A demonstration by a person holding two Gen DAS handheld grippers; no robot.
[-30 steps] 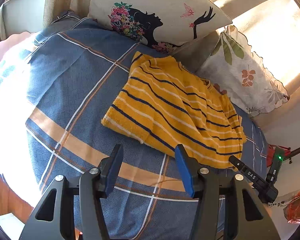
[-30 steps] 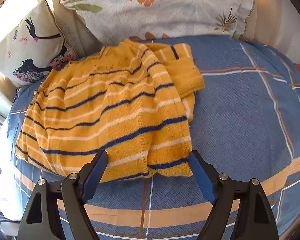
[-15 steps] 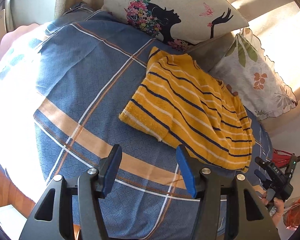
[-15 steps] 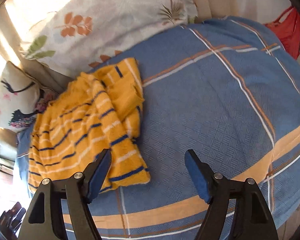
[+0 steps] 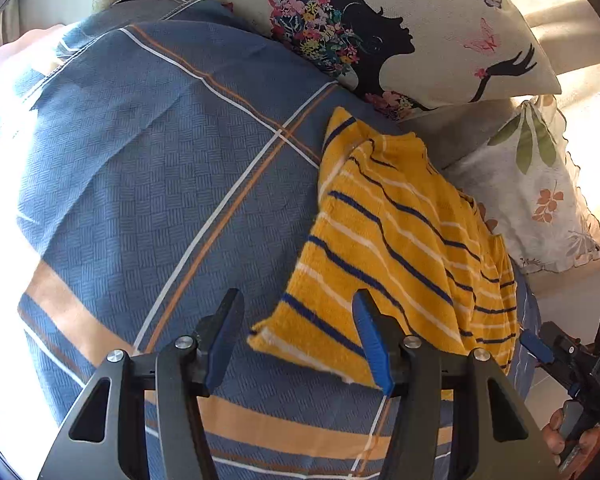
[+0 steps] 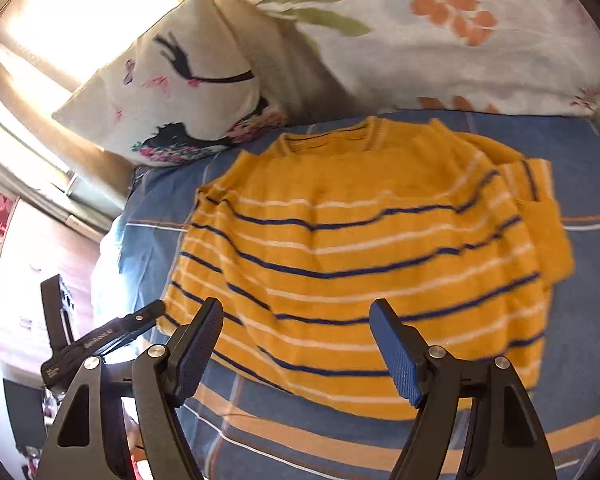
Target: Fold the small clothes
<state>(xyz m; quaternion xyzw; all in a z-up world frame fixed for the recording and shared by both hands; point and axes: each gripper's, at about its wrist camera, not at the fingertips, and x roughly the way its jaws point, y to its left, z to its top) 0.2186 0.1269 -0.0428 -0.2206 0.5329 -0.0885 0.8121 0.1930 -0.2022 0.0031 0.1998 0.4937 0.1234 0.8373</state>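
A small yellow sweater (image 5: 396, 248) with blue and white stripes lies on the blue plaid bedspread (image 5: 160, 184), its sleeves folded in. My left gripper (image 5: 298, 344) is open and empty, just above the sweater's near hem corner. In the right wrist view the sweater (image 6: 360, 256) lies with its collar toward the pillows. My right gripper (image 6: 304, 350) is open and empty over the sweater's bottom hem. The left gripper also shows at the left edge of the right wrist view (image 6: 108, 338), and the right one at the right edge of the left wrist view (image 5: 568, 360).
A pillow with a woman's silhouette (image 5: 400, 28) and a floral pillow (image 5: 532, 200) lean at the head of the bed behind the sweater. The bedspread (image 6: 588, 320) stretches to the left and front. Furniture (image 6: 28, 280) stands beyond the bed's left side.
Both grippers have moved in toward the sweater's hem. The right gripper has swung left from the bare bedspread to face the sweater squarely. Both stay open.
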